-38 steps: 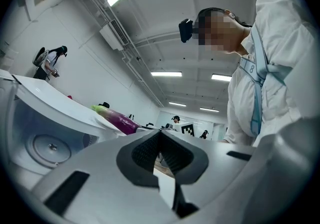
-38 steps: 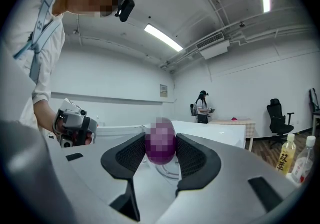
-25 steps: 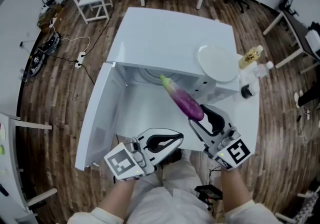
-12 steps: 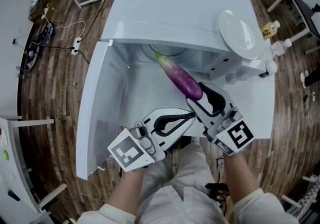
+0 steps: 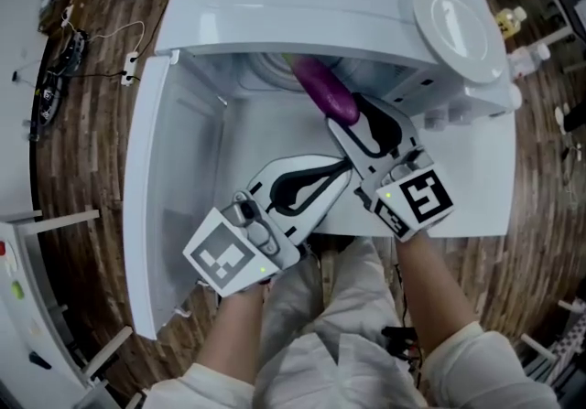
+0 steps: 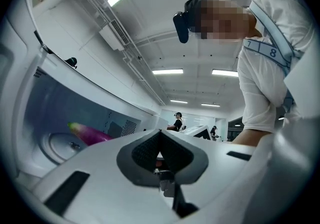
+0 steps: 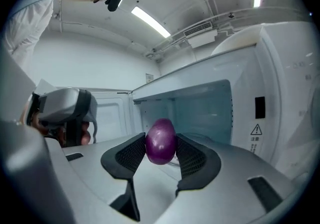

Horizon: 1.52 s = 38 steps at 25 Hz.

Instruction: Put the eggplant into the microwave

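The purple eggplant [image 5: 325,90] sticks forward out of my right gripper [image 5: 352,119], which is shut on its thick end [image 7: 160,142]. Its green-tipped far end reaches into the mouth of the white microwave [image 5: 311,5]; in the left gripper view the eggplant [image 6: 87,133] hangs over the round turntable [image 6: 62,147]. The microwave door [image 5: 151,188] stands swung wide at the left. My left gripper [image 5: 339,177] is lower, beside the right one, in front of the cavity, its jaws closed together on nothing.
A white plate [image 5: 458,16] lies on top of the microwave at the right. Bottles [image 5: 515,25] stand on the table beside it. The microwave's control panel [image 7: 257,113] is right of the cavity. Cables lie on the wooden floor [image 5: 82,41] at the left.
Both grippers have moved forward toward the microwave. The eggplant's tip has gone from in front of the opening to inside its mouth.
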Each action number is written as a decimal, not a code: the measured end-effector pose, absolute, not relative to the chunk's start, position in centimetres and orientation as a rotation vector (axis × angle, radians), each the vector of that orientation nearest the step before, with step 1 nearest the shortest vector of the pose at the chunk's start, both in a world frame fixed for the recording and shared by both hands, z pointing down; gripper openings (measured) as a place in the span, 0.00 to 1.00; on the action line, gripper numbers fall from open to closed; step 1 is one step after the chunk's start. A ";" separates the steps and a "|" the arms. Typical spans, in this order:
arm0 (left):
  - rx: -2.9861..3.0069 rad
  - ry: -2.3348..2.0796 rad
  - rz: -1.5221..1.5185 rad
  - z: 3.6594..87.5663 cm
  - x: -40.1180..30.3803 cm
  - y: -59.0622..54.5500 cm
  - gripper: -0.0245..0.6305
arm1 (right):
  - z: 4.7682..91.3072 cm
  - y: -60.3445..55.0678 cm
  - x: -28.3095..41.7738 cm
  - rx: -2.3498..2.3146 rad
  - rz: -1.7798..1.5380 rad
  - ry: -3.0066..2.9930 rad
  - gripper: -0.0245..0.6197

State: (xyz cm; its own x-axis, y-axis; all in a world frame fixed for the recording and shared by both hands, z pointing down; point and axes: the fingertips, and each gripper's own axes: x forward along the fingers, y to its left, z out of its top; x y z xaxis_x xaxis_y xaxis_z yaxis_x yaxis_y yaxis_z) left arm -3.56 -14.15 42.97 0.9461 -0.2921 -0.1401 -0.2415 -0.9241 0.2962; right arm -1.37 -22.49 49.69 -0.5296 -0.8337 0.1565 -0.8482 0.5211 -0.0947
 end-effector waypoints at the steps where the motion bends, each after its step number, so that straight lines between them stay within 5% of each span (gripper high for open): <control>1: 2.819 -0.407 -0.258 43.3 -3.6 -14.4 0.04 | 49.9 -23.0 -1.4 1.484 0.241 -2.654 0.36; 38: 2.711 -0.674 -0.258 47.5 -6.1 -19.7 0.04 | 56.3 -31.0 -2.0 1.636 0.182 -2.296 0.38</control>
